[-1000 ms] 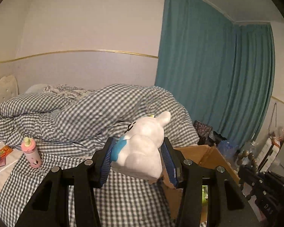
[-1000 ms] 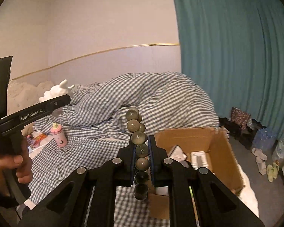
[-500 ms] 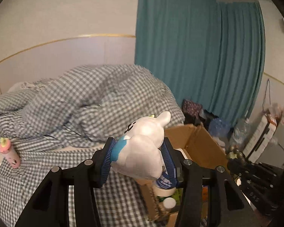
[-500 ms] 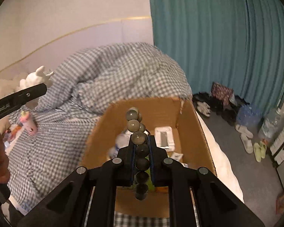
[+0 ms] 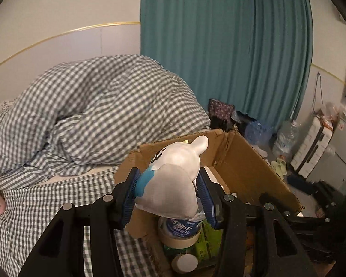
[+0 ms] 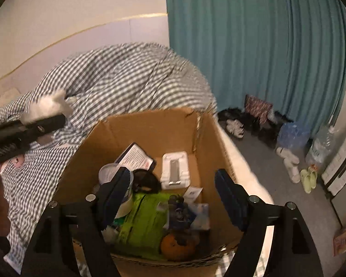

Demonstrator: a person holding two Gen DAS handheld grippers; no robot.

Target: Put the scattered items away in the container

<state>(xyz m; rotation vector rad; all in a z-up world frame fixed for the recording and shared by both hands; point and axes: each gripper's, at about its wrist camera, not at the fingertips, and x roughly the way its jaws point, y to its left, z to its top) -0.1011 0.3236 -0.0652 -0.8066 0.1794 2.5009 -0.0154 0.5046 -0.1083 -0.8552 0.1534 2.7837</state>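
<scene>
My left gripper (image 5: 168,184) is shut on a white plush toy (image 5: 173,173) with a blue patch, held above the near left corner of the cardboard box (image 5: 237,159). In the right wrist view the same toy (image 6: 50,106) shows blurred at the left, over the bed. My right gripper (image 6: 173,175) hangs over the box (image 6: 150,129), and its jaws are opening with nothing between the pads. Below them a dark bead string (image 6: 180,210), blurred, is down among the things in the box.
The box holds a green packet (image 6: 143,221), an orange (image 6: 177,247), a white case (image 6: 175,170), a booklet (image 6: 136,157) and a tape roll (image 5: 180,228). A checked duvet (image 5: 103,106) is heaped behind it. A pink bottle (image 6: 17,161) lies on the bed. Shoes (image 6: 235,127) and water bottles (image 6: 320,145) stand by the teal curtain.
Both grippers came down and forward over the box. The right jaws opened and let go of the bead string, which dropped into the box. The left still grips the plush toy.
</scene>
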